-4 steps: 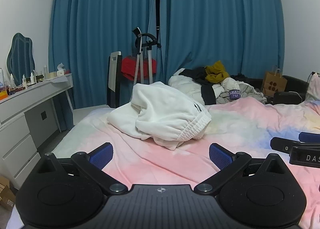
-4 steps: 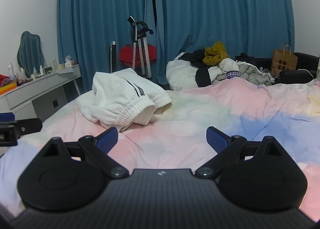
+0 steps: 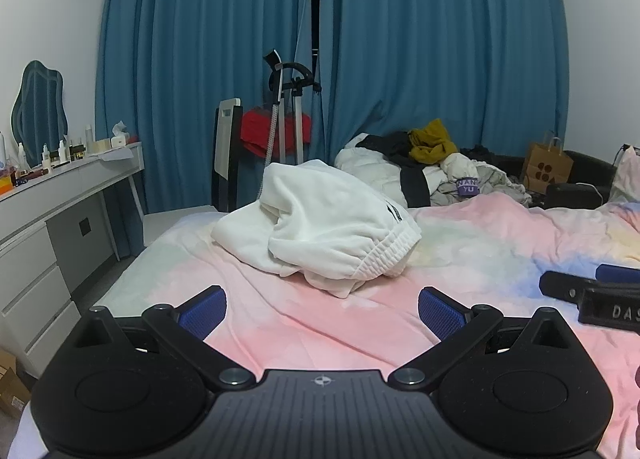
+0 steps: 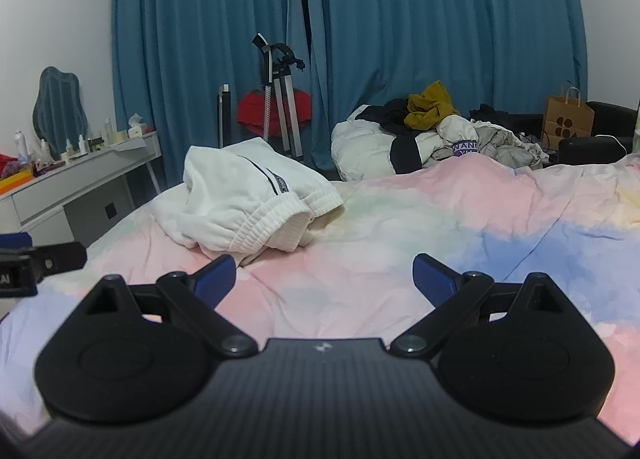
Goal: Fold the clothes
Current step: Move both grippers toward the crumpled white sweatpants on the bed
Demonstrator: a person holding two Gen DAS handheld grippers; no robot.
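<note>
A crumpled white garment (image 3: 320, 227) lies on the far left part of a bed (image 3: 460, 243) with a pastel cover. The left hand-held gripper (image 3: 322, 309) and right hand-held gripper (image 4: 324, 277) hover near, both wide open, holding nothing, apart from the garment.

Illumination: even, soft indoor light; closed blue curtains (image 3: 400, 59) block the window.
Shadows: faint, diffuse, gathered under the white garment (image 3: 328, 235) on the bed (image 3: 320, 319).
Glare: none evident.
Distortion: strong fisheye bowing; black vignette at frame corners.
Focus: left wrist view sharp throughout; right wrist view slightly softer, with the room's far end mildly blurred.
</note>
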